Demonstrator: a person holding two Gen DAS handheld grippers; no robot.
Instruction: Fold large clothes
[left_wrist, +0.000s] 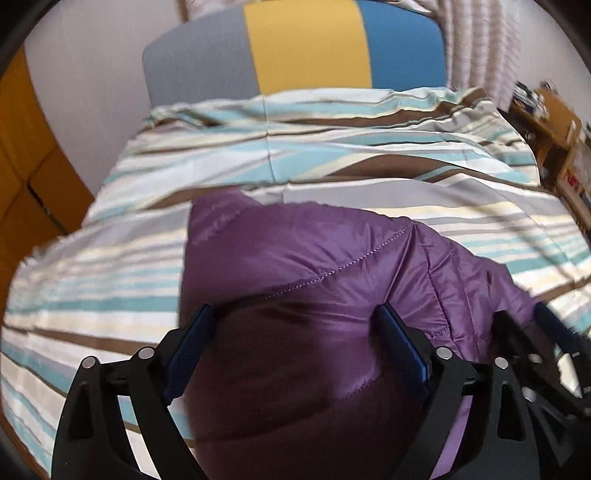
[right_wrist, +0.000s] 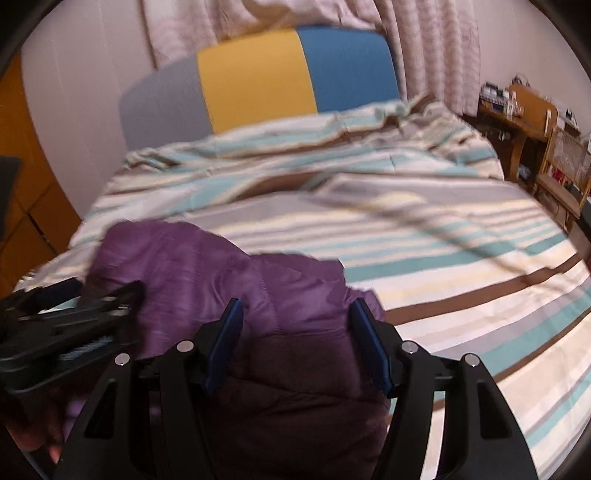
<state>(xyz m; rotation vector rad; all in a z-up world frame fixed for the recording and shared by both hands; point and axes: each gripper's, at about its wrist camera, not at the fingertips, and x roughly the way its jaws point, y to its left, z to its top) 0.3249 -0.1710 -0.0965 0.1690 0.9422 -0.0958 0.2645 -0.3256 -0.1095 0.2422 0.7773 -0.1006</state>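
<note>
My left gripper (left_wrist: 295, 317), black with blue finger pads (left_wrist: 400, 343), stands with its jaws spread wide; the purple quilted puffer jacket (left_wrist: 314, 266) bulges up between the pads, and I cannot tell whether either pad touches the fabric. Nothing is pinched. My right gripper (right_wrist: 297, 314) is likewise spread, somewhat less widely, with the same jacket (right_wrist: 221, 269) lying beneath and between its blue pads (right_wrist: 369, 347); it clamps nothing that I can see.

Both grippers point forward and downward over the jacket, side by side and close. The right gripper shows at the lower right edge of the left wrist view (left_wrist: 532, 332), blurred; the left gripper shows at the lower left of the right wrist view (right_wrist: 74, 317), also blurred.

The jacket lies bunched on the near part of the striped bedspread of white, teal, grey and brown (left_wrist: 332, 155), left of the bed's middle.

Beyond stand a padded headboard in grey, yellow and blue panels (right_wrist: 258, 77), pale curtains (right_wrist: 436, 48), and a wooden desk (right_wrist: 517, 114) at right with small cluttered items I cannot identify.
</note>
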